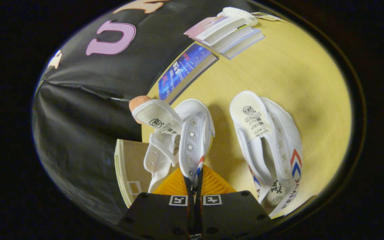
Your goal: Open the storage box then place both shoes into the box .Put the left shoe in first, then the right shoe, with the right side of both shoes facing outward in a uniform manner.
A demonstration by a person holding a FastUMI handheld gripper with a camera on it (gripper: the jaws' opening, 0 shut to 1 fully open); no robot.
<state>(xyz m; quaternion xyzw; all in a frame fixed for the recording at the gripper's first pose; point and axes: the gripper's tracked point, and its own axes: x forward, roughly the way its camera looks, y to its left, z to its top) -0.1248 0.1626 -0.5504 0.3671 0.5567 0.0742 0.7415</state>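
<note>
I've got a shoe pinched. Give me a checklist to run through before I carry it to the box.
1. Grip: the gripper has its jaws closed on the eyelet flap of the held shoe. Ok.
2. Left shoe first: which foot the held shoe fits. Cannot tell.
3. Other shoe: lies on the table, apart from the held one. Ok.
4. Box open: a beige panel sits beside the held shoe; whether it is the open box. Cannot tell.
5. Books: lie beyond both shoes, away from the jaws. Ok.
</note>
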